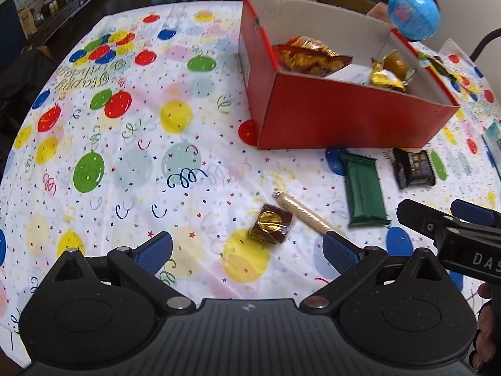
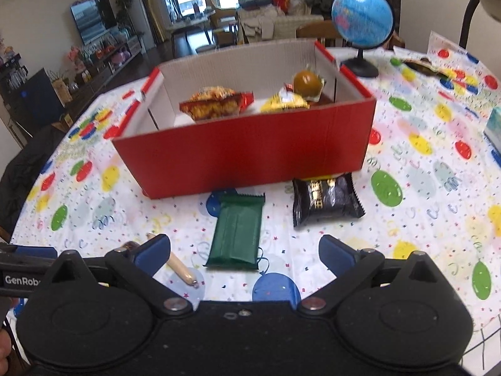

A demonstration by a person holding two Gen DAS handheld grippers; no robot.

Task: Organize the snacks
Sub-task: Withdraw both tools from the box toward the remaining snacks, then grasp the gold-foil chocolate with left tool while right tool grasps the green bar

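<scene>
Snacks lie partly inside the red cardboard box with its white corrugated lining [image 2: 244, 153] and partly loose on the counter [image 1: 131, 144], which wears a white cloth printed with coloured balloons. In the box I see an orange-red crinkled chip bag [image 2: 216, 105], a yellow wrapped sweet [image 2: 283, 102] and a round golden-brown ball in gold foil [image 2: 307, 83]. Just in front of the box lie a dark green flat wrapper bar [image 2: 238, 232] and a black glossy packet with gold print [image 2: 327, 199], near each other but apart.

My left gripper [image 1: 247, 252] hovers low over the counter, jaws spread wide and holding nothing. Just ahead of it sit a small brown cake in clear film with a gold round seal [image 1: 271, 223] and, touching or nearly touching it, a beige sausage stick [image 1: 302, 214] lying at a slant.

My right gripper [image 2: 245, 253] is also level and low, jaws spread and empty, with the green bar between and ahead of its fingertips.

Readable writing: "Happy Birthday" upside down on the cloth, "GenRob" on the left unit's side, "DAS" on the right unit's. A blue desk globe on a black stand [image 2: 361, 20] stands behind the box.
</scene>
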